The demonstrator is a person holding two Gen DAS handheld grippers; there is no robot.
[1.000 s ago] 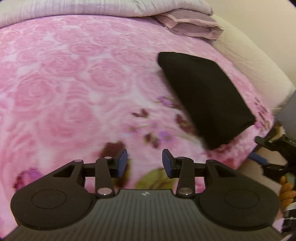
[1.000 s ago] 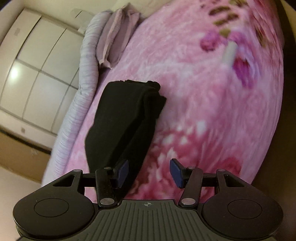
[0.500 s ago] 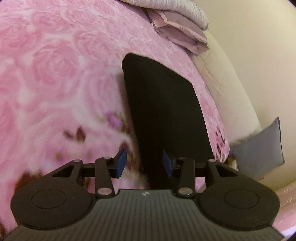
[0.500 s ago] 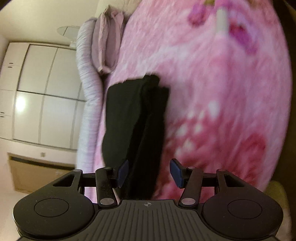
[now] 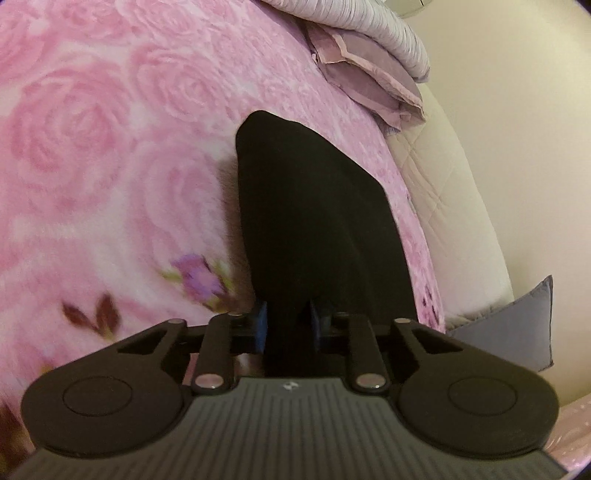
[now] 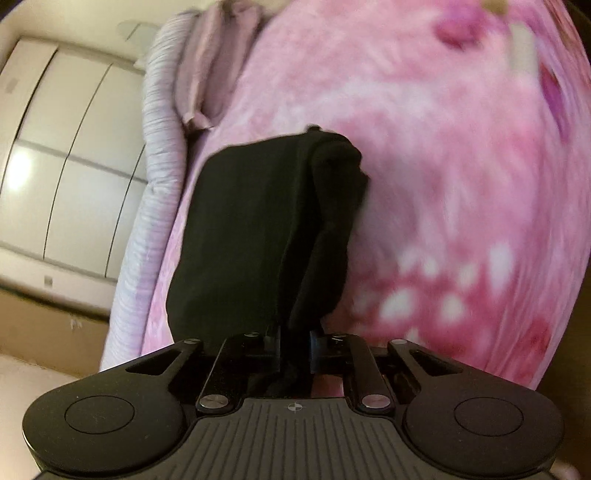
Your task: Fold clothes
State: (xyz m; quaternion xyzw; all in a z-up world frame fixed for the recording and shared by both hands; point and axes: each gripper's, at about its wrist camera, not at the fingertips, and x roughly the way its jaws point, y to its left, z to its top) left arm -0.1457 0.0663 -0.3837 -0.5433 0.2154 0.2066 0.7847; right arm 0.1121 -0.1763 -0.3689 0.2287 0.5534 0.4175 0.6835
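Observation:
A folded black garment (image 5: pixel 317 221) lies on the pink rose-patterned blanket (image 5: pixel 92 166), stretching away from the camera. My left gripper (image 5: pixel 288 325) is shut on its near edge, the blue pads pinching the black cloth. In the right wrist view the same black garment (image 6: pixel 258 229) shows its layered folded edge at the right side. My right gripper (image 6: pixel 295 350) is shut on the near end of that thick fold. Neither gripper is visible in the other's view.
A folded lilac quilt (image 5: pixel 373 33) and pillowcase (image 5: pixel 369 85) lie at the head of the bed. A cream quilted mattress side (image 5: pixel 443 192) and a grey cushion (image 5: pixel 517 328) are to the right. White wardrobe doors (image 6: pixel 66 155) stand beyond the bed.
Both grippers moved in onto the black garment and went from open to shut on its near edges. The garment now fills the centre of each view.

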